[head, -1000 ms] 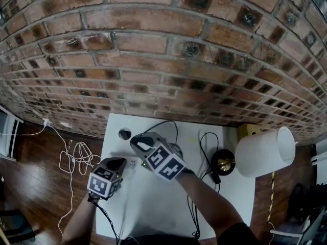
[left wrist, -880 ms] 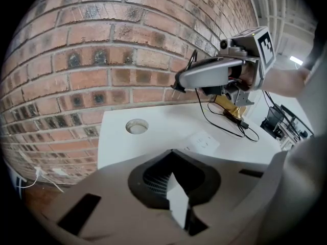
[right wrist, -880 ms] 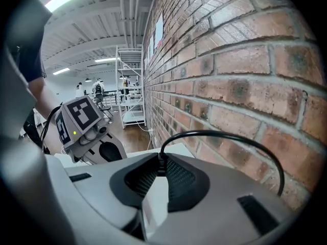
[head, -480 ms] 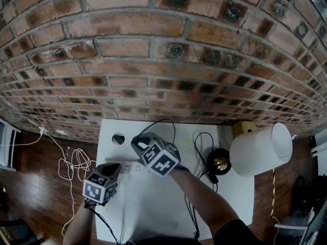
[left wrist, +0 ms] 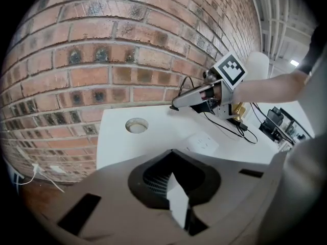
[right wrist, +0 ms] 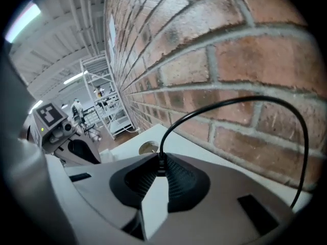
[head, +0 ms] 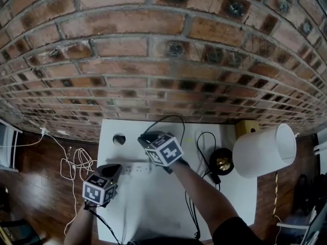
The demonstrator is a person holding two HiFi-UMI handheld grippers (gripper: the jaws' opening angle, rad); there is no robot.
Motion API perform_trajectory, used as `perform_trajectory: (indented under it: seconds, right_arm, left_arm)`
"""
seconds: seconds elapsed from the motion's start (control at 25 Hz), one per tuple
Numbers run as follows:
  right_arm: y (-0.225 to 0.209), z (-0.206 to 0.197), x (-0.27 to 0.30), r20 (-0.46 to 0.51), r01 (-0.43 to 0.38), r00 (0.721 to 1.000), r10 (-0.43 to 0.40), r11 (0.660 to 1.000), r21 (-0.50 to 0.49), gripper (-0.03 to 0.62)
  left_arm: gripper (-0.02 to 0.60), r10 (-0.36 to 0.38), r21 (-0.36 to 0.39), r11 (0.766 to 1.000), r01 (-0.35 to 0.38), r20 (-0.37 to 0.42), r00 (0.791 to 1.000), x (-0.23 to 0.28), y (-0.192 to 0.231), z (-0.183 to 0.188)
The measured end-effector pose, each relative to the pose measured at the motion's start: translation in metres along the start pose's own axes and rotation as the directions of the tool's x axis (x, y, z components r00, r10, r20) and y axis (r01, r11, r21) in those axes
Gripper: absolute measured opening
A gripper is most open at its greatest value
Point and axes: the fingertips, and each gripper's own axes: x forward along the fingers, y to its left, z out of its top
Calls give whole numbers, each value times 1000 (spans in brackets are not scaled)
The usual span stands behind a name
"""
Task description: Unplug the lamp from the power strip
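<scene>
A white power strip (head: 134, 167) lies on the white table (head: 153, 208); it also shows in the left gripper view (left wrist: 204, 143). My left gripper (head: 115, 168) is shut, its tips down at the strip's left end; whether they touch it I cannot tell. My right gripper (head: 146, 137) is shut on the lamp's black plug (right wrist: 160, 162), held off the strip toward the brick wall. The black cord (head: 173, 117) arcs up from the plug and runs toward the lamp, which has a white shade (head: 265, 149) and a brass base (head: 223, 161).
A round cable hole (head: 119, 139) sits in the table near the wall, left of the right gripper. The brick wall (head: 163, 60) stands close behind the table. Loose white cables (head: 76, 160) lie on the wood floor at left. A yellow object (head: 245, 128) sits behind the lamp.
My right gripper has rolled and shifted toward the wall and a little right with the plug in its jaws. The left gripper has stayed at the strip's end.
</scene>
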Motion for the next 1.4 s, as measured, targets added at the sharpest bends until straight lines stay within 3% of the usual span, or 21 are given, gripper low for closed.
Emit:
perform_trajectory:
  seconds: [0.2, 0.32, 0.76, 0.88, 1.04, 1.4]
  right_arm:
    - [-13, -7, 5, 20, -16, 1000, 12, 973, 232, 51]
    - [-20, -13, 7, 27, -10, 1000, 1, 950, 312, 52]
    - [-25, -28, 11, -8, 19, 1000, -17, 938, 346, 62]
    - [-26, -31, 6, -21, 28, 1000, -23, 945, 327, 65]
    - [-22, -32, 0, -21, 18, 1000, -12, 954, 298, 132]
    - [-17, -22, -12, -6, 19, 1000, -18, 969, 248, 132]
  left_arm:
    - [18, -4, -7, 1000, 4, -2, 1000, 0, 1, -1]
    - [18, -18, -4, 1000, 18, 2, 1000, 0, -2, 1]
    - [18, -27, -6, 1000, 27, 8, 1000, 1, -3, 2]
    - [18, -19, 4, 1000, 19, 9, 1000, 1, -2, 1]
    - [18, -13, -10, 1000, 13, 13, 1000, 1, -1, -1]
    - [18, -14, -28, 1000, 14, 18, 1000, 0, -4, -1]
